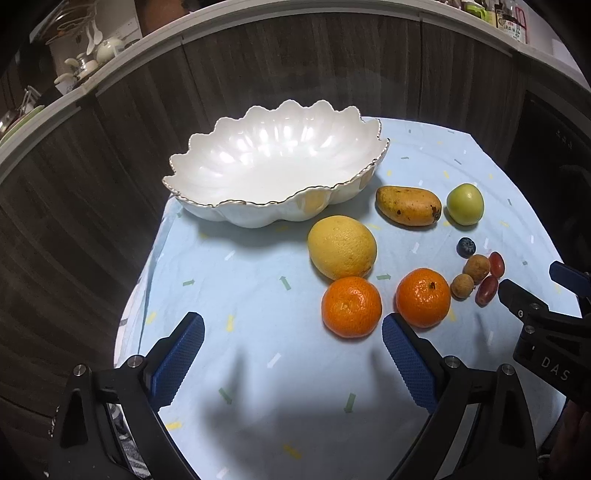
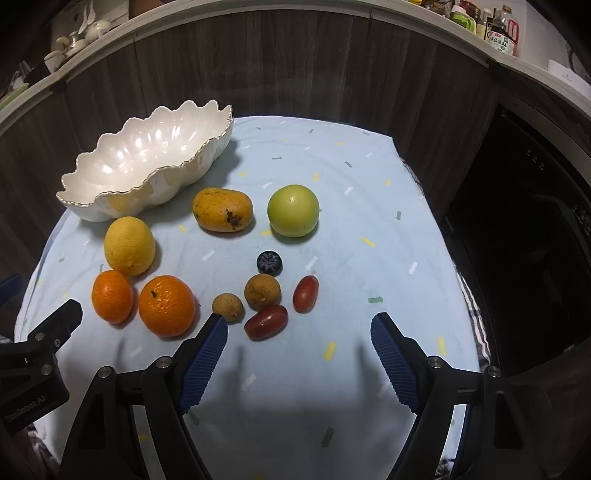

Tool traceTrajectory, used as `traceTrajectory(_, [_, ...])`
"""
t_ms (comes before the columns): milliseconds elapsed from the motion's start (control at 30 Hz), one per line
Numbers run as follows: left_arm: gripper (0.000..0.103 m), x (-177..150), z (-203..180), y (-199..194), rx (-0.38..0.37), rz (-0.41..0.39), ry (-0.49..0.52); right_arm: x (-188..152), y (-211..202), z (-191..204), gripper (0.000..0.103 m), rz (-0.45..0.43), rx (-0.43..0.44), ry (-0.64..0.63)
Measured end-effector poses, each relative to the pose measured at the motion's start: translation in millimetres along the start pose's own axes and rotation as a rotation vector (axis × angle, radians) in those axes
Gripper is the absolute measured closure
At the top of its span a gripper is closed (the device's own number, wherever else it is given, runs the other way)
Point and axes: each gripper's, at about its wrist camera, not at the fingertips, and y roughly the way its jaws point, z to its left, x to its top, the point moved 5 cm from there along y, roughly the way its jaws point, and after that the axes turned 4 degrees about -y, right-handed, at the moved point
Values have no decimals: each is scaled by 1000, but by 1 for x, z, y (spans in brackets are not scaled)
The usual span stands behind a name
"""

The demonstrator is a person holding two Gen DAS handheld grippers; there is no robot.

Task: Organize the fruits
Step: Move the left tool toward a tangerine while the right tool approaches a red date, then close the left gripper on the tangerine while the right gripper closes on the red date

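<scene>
Cloth-covered table [image 2: 332, 177]: bowl [image 2: 110, 206], fruits [image 2: 166, 306].

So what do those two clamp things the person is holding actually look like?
Both match: the left gripper and right gripper each have black angular frames with silver bolts and two fingers faced with blue ridged pads. White lettering marks their sides.

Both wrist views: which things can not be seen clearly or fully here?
- Bottles on the shelf, right wrist view: labels too small to read.
- Crockery on the shelf, left wrist view: small and dim, partly cut by the round image edge.
- Right tongs, left wrist view: body cut off by the right edge.
- White bowl: its underside and far outer wall hidden by the bowl itself.
- Dark space right of the table: too dark to tell.
</scene>
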Motion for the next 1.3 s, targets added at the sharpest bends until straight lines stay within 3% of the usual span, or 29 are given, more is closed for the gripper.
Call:
traceTrajectory(333, [17,0,-6,21,-21,24,19,-6,20,10,39,39,45,-13])
traceTrajectory(400, [21,0,-8,24,-32,30,22,-7,23,13,40,42,52,-16])
traceTrajectory(767, [22,-3,-19,28,-95,32,46,-9,29,17,47,50,86,-12])
traceTrajectory(1000, [33,-5,-26,36,-123,62,59,-10,35,18,51,63,100,-7])
traceTrajectory(1300, [39,-8,-35,41,-142,71,72,-9,42,17,57,63,104,-1])
